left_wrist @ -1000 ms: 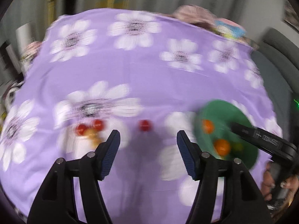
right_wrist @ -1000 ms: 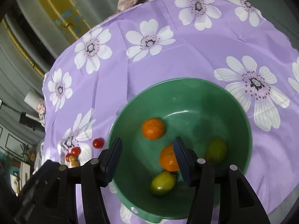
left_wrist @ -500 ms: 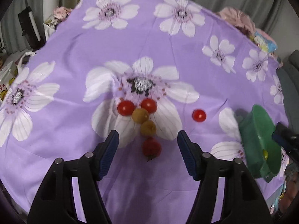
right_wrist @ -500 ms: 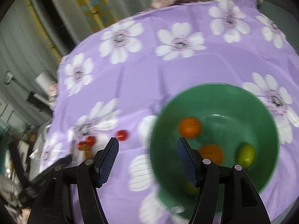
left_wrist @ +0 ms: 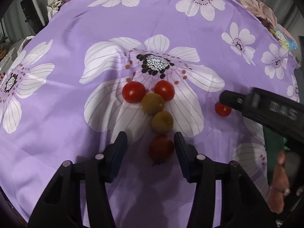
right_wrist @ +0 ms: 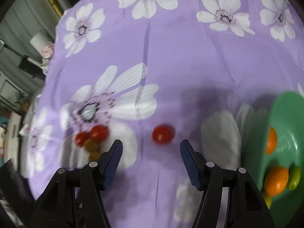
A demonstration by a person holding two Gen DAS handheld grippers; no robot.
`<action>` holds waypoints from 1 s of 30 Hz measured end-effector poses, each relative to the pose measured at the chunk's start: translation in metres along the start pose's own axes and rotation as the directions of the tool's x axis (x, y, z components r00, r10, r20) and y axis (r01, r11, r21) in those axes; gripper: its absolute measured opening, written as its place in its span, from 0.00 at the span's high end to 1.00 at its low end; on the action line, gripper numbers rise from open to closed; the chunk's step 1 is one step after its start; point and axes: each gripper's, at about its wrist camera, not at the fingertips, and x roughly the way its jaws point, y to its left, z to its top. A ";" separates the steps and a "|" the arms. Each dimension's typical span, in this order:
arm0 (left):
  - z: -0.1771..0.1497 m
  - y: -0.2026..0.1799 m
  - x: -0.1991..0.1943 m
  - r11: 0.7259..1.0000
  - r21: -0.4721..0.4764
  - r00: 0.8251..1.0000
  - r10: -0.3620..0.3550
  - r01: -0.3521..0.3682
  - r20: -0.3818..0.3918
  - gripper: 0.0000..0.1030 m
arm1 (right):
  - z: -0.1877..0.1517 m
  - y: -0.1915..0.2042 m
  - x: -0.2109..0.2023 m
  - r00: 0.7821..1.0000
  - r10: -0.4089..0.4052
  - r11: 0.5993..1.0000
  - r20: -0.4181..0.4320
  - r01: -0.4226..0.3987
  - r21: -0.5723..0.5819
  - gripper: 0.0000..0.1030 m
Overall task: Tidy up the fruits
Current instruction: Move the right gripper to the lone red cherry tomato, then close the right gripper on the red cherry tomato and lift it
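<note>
In the left wrist view a cluster lies on a white flower print: two red tomatoes (left_wrist: 134, 92) (left_wrist: 164, 90), two olive-yellow fruits (left_wrist: 153, 103) (left_wrist: 162, 121) and a stemmed red tomato (left_wrist: 161, 148). My left gripper (left_wrist: 150, 142) straddles the stemmed tomato. Its jaws are closing; the right pad is at the fruit's side and the left pad stands apart. A lone red tomato (right_wrist: 163, 134) lies just ahead of my open right gripper (right_wrist: 151, 148), nothing between its fingers. The green bowl (right_wrist: 285, 117) at the right holds oranges (right_wrist: 276, 180) and a green fruit (right_wrist: 293, 177).
A purple flowered tablecloth (left_wrist: 95, 38) covers the round table, dropping off at its edges. The right gripper's black finger (left_wrist: 233, 99) reaches in beside the lone tomato (left_wrist: 222, 109). A hand (left_wrist: 279, 190) shows at the lower right. Crumpled cloth (left_wrist: 254, 5) lies at the far edge.
My left gripper came down closer to the cluster and its jaws narrowed around the stemmed tomato. My right gripper swung left off the bowl to the lone tomato; the bowl now sits at the right edge.
</note>
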 end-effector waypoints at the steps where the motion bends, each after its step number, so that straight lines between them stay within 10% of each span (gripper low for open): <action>1: -0.001 0.000 0.001 1.000 0.000 1.000 -0.001 0.001 0.001 0.59 | 0.000 0.000 0.003 1.000 0.000 1.000 0.003 0.000 -0.001 0.37; 13: -0.007 0.000 0.002 1.000 0.016 1.000 0.022 -0.022 -0.001 0.74 | 0.000 -0.006 0.027 0.998 -0.068 0.998 0.018 0.068 -0.002 0.71; 30: -0.004 -0.009 -0.042 0.998 0.017 0.987 -0.068 0.067 0.143 0.74 | -0.024 -0.027 -0.047 0.992 0.065 0.996 0.111 -0.072 0.052 0.71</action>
